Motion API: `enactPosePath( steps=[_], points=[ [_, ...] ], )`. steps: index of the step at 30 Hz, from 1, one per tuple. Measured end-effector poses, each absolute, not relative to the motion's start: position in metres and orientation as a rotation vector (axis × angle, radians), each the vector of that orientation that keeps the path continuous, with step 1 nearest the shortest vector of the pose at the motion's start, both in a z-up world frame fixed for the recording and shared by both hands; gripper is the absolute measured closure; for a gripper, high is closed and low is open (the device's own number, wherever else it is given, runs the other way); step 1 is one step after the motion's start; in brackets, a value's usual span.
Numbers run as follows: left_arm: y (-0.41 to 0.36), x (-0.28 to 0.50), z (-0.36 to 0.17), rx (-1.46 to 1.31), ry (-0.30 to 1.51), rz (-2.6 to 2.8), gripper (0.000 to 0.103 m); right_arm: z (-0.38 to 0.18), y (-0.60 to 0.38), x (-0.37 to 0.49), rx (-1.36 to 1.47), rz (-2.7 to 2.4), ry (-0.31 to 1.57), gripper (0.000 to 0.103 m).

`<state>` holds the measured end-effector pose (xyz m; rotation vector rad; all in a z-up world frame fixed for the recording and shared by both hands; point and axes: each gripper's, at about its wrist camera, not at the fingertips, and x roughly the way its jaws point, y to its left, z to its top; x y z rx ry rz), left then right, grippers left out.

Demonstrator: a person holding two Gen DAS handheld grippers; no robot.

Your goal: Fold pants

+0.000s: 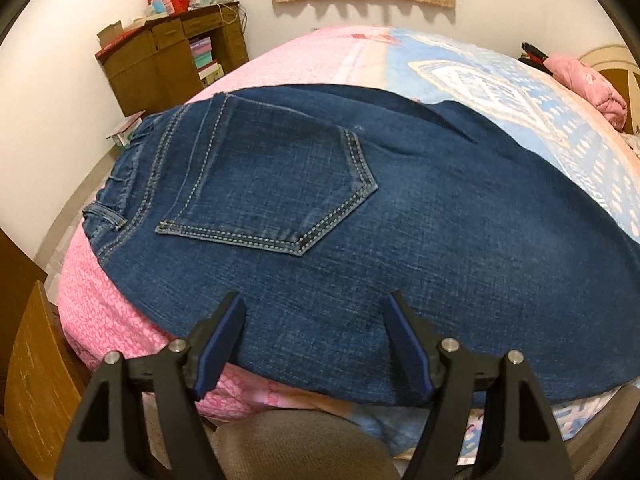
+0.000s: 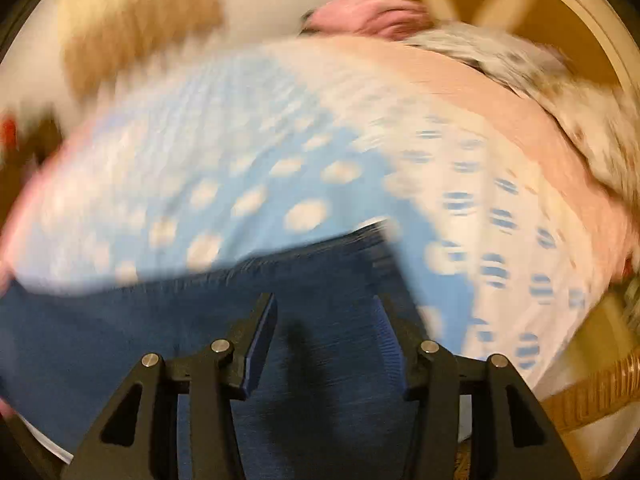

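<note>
jeans (image 1: 360, 220) flat on bed (image 1: 120, 320); left gripper (image 1: 316, 304) gapes empty, right gripper (image 2: 326, 304) seemingly empty too.

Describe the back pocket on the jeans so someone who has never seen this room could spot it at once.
Start at the bed with its pink and blue cover; the dark blue jeans lie spread across it. On the jeans, towards the waistband end at the left, sits the back pocket. It is the only five-sided patch, outlined in double rows of pale stitching.
</note>
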<state>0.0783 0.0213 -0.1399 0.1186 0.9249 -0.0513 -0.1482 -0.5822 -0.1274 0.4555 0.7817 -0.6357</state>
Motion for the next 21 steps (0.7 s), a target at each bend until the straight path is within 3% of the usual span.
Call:
enactPosePath(
  steps=[2,8,13,21],
  points=[
    [0.023,0.081,-0.14,0.108,0.93,-0.046,0.028,-0.125,-0.597,-0.181,0.584,-0.61,0.708,0.052],
    [0.014,0.084,-0.145,0.142,0.941,-0.011,0.028,-0.142,-0.595,-0.218,0.546,-0.579,0.781,0.056],
    [0.009,0.086,-0.144,0.154,0.935,0.002,0.028,-0.167,-0.589,-0.202,0.449,-0.558,0.886,0.057],
    [0.011,0.082,-0.144,0.13,0.944,0.0,0.027,-0.177,-0.586,-0.201,0.374,-0.564,0.85,0.055]
  ],
)
